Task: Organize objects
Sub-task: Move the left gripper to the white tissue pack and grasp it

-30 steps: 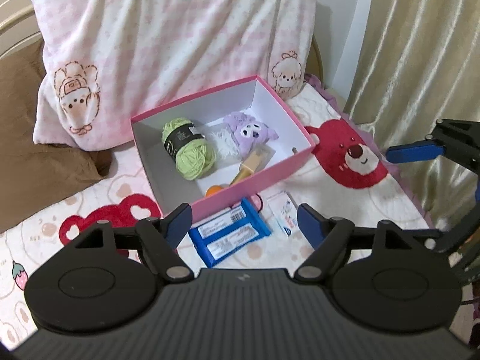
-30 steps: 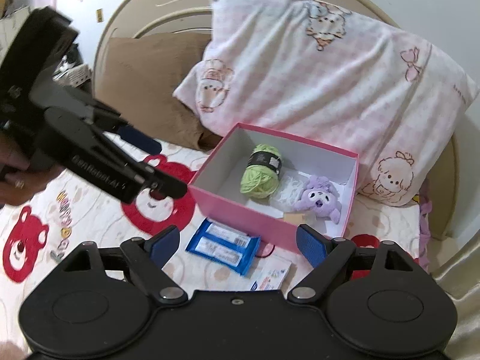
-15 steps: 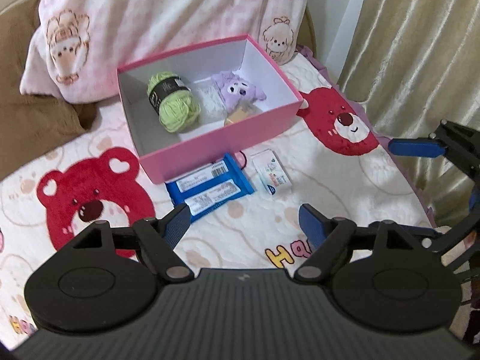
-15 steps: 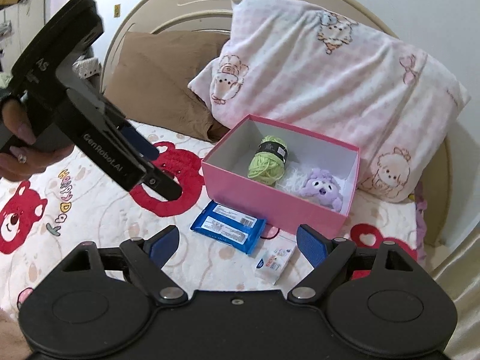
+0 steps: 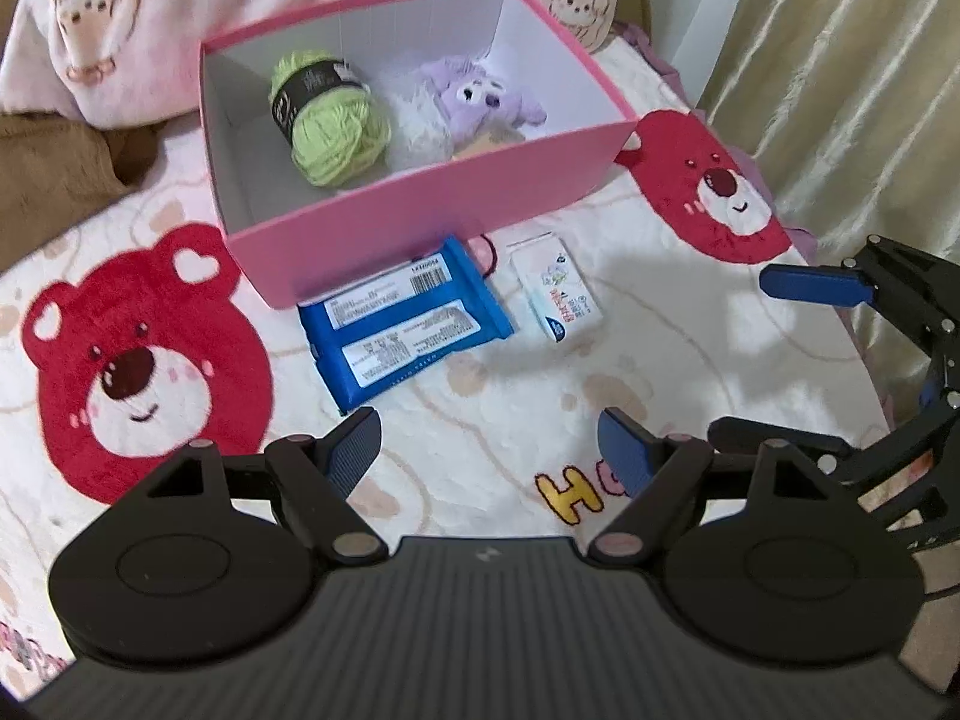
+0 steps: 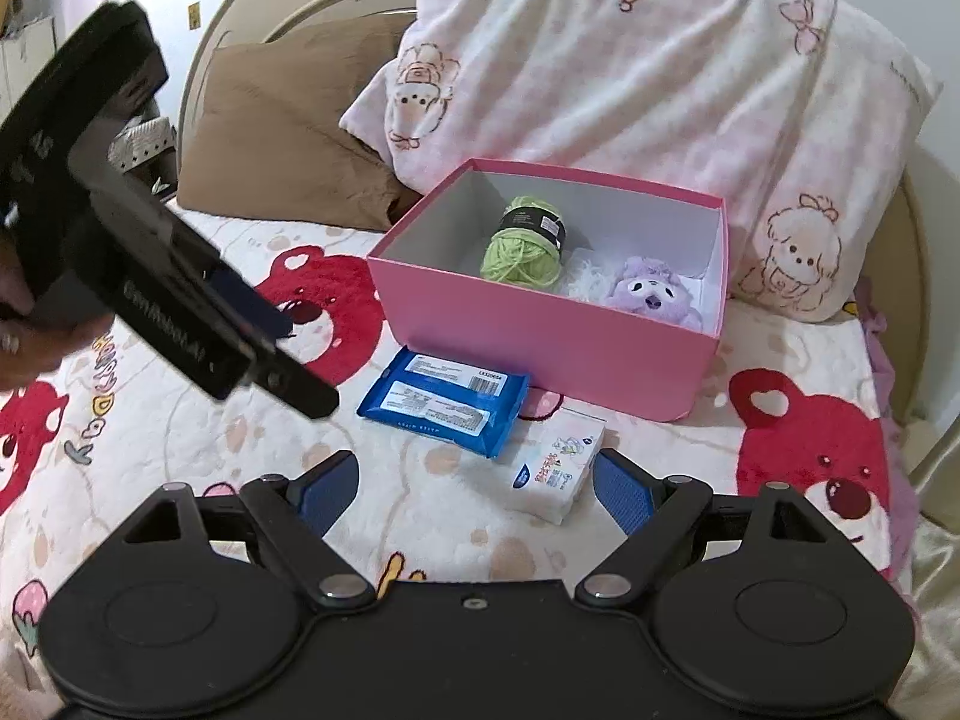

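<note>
A pink box (image 5: 432, 222) is seen in the upper middle of the left wrist view, resting on a bedspread (image 5: 480, 408) printed with red bears. Inside the box, a ball of green yarn (image 5: 330, 120) with a black band lies at the left, and a purple plush toy (image 5: 480, 99) lies to its right, with something white and fluffy between them.

Just below the box's front wall, a blue packet (image 5: 408, 330) is laid flat on the bedspread, its upper edge touching or nearly touching the box. A small white tissue pack (image 5: 555, 285) is placed just to the right of it, apart from the box.

The left gripper (image 5: 489, 450) is held low in the frame above the bedspread, its blue-padded fingers spread wide and nothing between them. The right gripper (image 6: 474, 480) is likewise spread apart and empty; in its view the tissue pack (image 6: 555, 468) is seen near its right finger. A pink-patterned pillow (image 6: 630, 60) is propped behind the box (image 6: 540, 342).
</note>
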The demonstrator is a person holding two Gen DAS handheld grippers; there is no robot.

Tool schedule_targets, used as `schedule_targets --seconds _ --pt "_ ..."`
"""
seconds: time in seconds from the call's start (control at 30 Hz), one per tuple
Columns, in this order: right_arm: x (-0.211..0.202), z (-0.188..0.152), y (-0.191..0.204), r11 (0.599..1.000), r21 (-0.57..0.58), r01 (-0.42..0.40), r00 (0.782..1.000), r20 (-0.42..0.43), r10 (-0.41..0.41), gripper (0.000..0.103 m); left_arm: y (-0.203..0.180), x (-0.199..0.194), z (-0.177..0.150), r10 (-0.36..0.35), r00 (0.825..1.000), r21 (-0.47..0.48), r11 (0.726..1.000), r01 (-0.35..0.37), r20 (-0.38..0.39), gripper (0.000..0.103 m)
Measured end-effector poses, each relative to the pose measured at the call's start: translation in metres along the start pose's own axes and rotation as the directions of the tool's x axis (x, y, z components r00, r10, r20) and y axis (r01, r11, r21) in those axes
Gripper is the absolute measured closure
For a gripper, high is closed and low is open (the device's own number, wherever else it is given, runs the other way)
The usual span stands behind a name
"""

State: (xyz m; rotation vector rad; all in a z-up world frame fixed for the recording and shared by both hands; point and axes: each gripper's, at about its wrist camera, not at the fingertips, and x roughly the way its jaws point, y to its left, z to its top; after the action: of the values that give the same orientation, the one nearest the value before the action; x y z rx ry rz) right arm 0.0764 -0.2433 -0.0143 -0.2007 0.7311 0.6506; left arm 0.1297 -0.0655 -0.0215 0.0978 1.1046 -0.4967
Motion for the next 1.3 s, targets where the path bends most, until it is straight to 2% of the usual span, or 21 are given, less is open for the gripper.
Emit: schedule_targets --seconds 0.17,0.4,0.47,0.5,0.6,0.77,0.87,1.0,1.07,1.13,1.17,1.23,1.3 --pt "0.021 -0.002 0.001 1.000 -0.028 0.014 1.000 -0.008 -0.014 0.015 0.004 0.019 0.003 -0.015 1.000 -0.074 0.997 0.016 0.008 0.024" --pt "0.059 -0.006 -0.010 1.000 -0.030 -0.008 0.999 -0.050 0.006 0.016 0.000 0.052 0.014 -0.017 1.000 -0.141 0.990 0.020 0.021 0.024" --pt "0.069 -0.010 -0.014 1.000 -0.025 -0.003 0.999 -0.042 0.002 0.017 -0.001 0.059 0.014 0.008 0.999 -0.167 0.986 -0.001 0.045 0.024" --pt "0.073 -0.012 -0.016 1.000 -0.018 -0.003 0.999 -0.033 0.002 0.017 -0.003 0.064 0.014 0.043 0.997 -0.181 0.983 -0.030 0.067 0.024" --pt "0.089 -0.022 -0.026 0.999 0.029 0.016 1.000 -0.025 -0.015 0.016 -0.005 0.078 0.015 0.072 0.993 -0.212 0.976 -0.052 0.091 0.024" --pt "0.108 -0.043 -0.050 0.981 0.194 0.009 0.998 -0.062 0.003 0.016 -0.011 0.102 0.009 0.030 0.991 -0.272 0.962 0.008 0.133 0.026" --pt "0.111 -0.047 -0.052 0.976 0.217 0.004 0.998 -0.061 0.009 0.016 -0.015 0.115 0.004 -0.003 0.989 -0.265 0.963 0.043 0.147 0.030" --pt "0.120 -0.050 -0.044 0.984 0.170 0.049 0.998 -0.049 -0.041 0.017 -0.018 0.126 -0.002 -0.048 0.981 -0.256 0.962 0.095 0.185 0.040" --pt "0.127 -0.051 -0.041 0.987 0.149 0.058 0.997 -0.056 -0.050 0.022 -0.020 0.131 -0.003 -0.058 0.978 -0.251 0.962 0.110 0.203 0.046" --pt "0.132 -0.054 -0.036 0.992 0.110 0.060 0.997 -0.064 -0.053 0.033 -0.022 0.136 -0.002 -0.075 0.974 -0.234 0.964 0.125 0.211 0.052" --pt "0.134 -0.054 -0.035 0.993 0.098 0.062 0.997 -0.060 -0.056 0.034 -0.024 0.137 -0.002 -0.077 0.973 -0.226 0.966 0.127 0.218 0.054" --pt "0.136 -0.057 -0.034 0.995 0.076 0.071 0.997 -0.041 -0.068 0.040 -0.028 0.139 0.000 -0.084 0.970 -0.204 0.970 0.132 0.228 0.073" --pt "0.136 -0.057 -0.035 0.994 0.074 0.077 0.997 -0.033 -0.074 0.049 -0.030 0.143 0.001 -0.105 0.971 -0.204 0.967 0.150 0.214 0.077"
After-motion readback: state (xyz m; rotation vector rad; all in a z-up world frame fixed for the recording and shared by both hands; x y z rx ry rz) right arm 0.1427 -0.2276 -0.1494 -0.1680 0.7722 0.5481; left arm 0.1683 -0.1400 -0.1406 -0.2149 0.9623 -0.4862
